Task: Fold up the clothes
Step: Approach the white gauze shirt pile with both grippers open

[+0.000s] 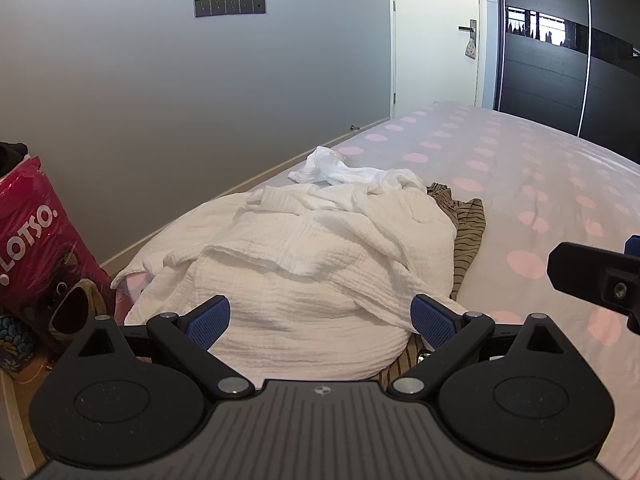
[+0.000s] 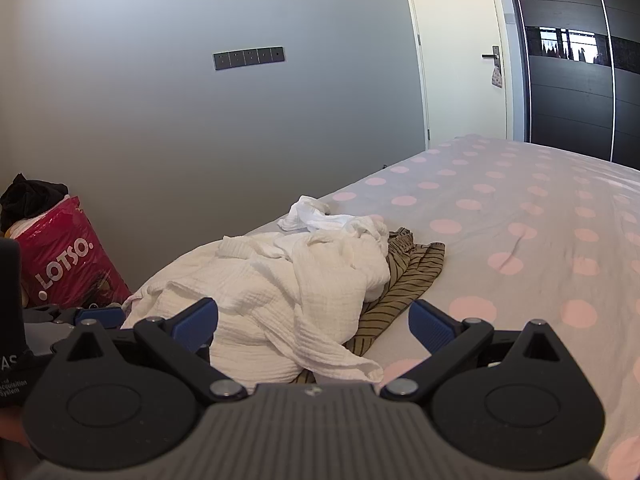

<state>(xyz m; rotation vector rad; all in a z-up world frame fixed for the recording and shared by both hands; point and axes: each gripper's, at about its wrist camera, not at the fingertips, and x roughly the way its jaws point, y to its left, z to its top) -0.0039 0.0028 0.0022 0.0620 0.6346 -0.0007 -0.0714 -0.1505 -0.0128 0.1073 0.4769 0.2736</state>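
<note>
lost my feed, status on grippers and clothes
Left gripper open, right gripper open, both empty. White pile unfolded on bed, covering striped garment. Nothing blocking.

Left gripper: fingers spread wide, nothing between them. Right gripper: fingers likewise spread wide, empty, level beside the left.

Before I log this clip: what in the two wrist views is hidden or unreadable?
- Striped garment: mostly buried under the white muslin cloth in both views; type unclear.
- Small white item behind the pile: too crumpled to identify.
- Pink LOTSO bag: cut by the left wrist view's edge; contents unclear.
- Right gripper: only one finger shows in the left view.
</note>
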